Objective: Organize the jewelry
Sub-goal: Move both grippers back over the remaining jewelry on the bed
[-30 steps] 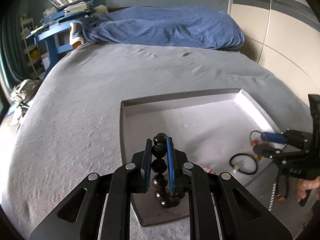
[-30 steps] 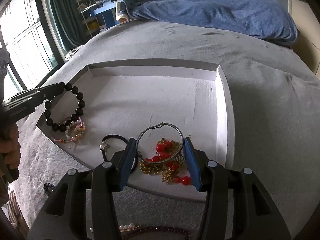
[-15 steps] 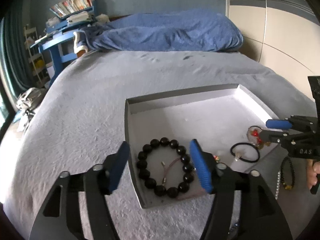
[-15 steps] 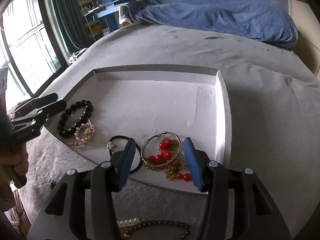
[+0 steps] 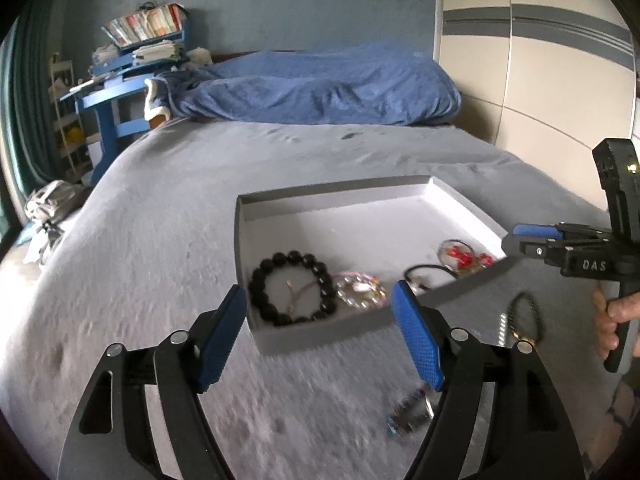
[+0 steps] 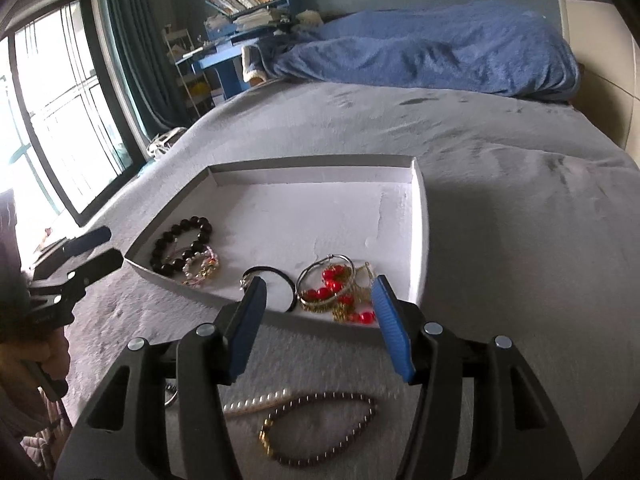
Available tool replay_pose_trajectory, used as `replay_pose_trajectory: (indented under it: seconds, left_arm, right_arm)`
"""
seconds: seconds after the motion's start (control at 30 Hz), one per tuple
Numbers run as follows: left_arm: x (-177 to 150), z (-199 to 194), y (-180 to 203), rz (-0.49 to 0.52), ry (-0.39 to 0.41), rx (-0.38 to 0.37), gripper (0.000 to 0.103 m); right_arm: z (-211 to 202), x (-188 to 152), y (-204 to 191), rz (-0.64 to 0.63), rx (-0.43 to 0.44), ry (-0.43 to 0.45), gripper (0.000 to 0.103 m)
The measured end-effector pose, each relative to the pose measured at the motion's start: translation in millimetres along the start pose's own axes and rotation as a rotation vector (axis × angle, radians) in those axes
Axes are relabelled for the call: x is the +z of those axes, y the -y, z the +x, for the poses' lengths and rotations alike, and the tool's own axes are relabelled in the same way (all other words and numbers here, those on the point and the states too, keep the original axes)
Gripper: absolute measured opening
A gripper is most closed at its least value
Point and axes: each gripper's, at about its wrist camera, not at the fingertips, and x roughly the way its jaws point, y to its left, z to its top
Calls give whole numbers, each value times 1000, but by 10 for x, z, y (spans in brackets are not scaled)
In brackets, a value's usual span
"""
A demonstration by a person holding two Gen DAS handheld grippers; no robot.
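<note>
1. grey fabric covers a bed (image 6: pixel 500 168), and on it sits a shallow white tray (image 6: pixel 420 216) that is collecting the jewelry.
2. the left gripper (image 5: pixel 318 336) has its blue pads spread wide and holds nothing; it hangs just short of the tray's near corner.
3. straight ahead of the left gripper, inside that corner, lies a black bead bracelet (image 5: pixel 292 286), with a pink beaded bracelet (image 5: pixel 360 290) touching its right side.
4. the right gripper (image 6: pixel 318 322) is also spread wide and empty, hovering over the tray's near edge.
5. just beyond the right gripper's pads, inside the tray, lie a black hair tie (image 6: pixel 276 280) and a tangle of silver hoops with red beads and gold chain (image 6: pixel 340 292).
6. so four pieces look already sorted into the tray.
7. still outside it, on the bed beneath the right gripper: a string of pearls (image 6: pixel 256 400) and a dark bead necklace (image 6: pixel 320 424).
8. the left view also shows a dark chain with a gold clasp (image 5: pixel 526 320) to the gripper's right, and a blurred small piece (image 5: pixel 408 412) under its right pad.
9. judging from this, the job is roughly half done.
</note>
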Motion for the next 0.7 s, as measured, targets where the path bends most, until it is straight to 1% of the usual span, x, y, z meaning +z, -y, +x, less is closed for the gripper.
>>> replay_pose_trajectory:
  seconds: [0.13,0.27,0.33,0.43,0.53,0.6,0.7]
  left_arm:
    - [-176,-87,84,-10,-17,-39,75]
    - [-381,-115,233,6,-41,-86,75]
    - [-461,-114,304,17,-49,-97,75]
    - [-506,-128,397,46,-43,-97,75]
    - [-528,-142,451,58,-39,-113,75]
    - [-547,-138,494,75,-41,-112,75]
    - [-566,-127,594,111,-50,-124,75]
  right_arm:
    - [-85,-131,32,18,1,2,55]
    - [-90,-321,85,42,-6,-19,55]
    - [-92,-406,123,59,-10,-27,55]
    - [-102,-520,193,85,-13,-34,55]
    - [-112,-580,271,126,-9,-34,55]
    - [-108,-607,309,148,-8,-42,58]
    - [-81,-637,304,152,-8,-59,58]
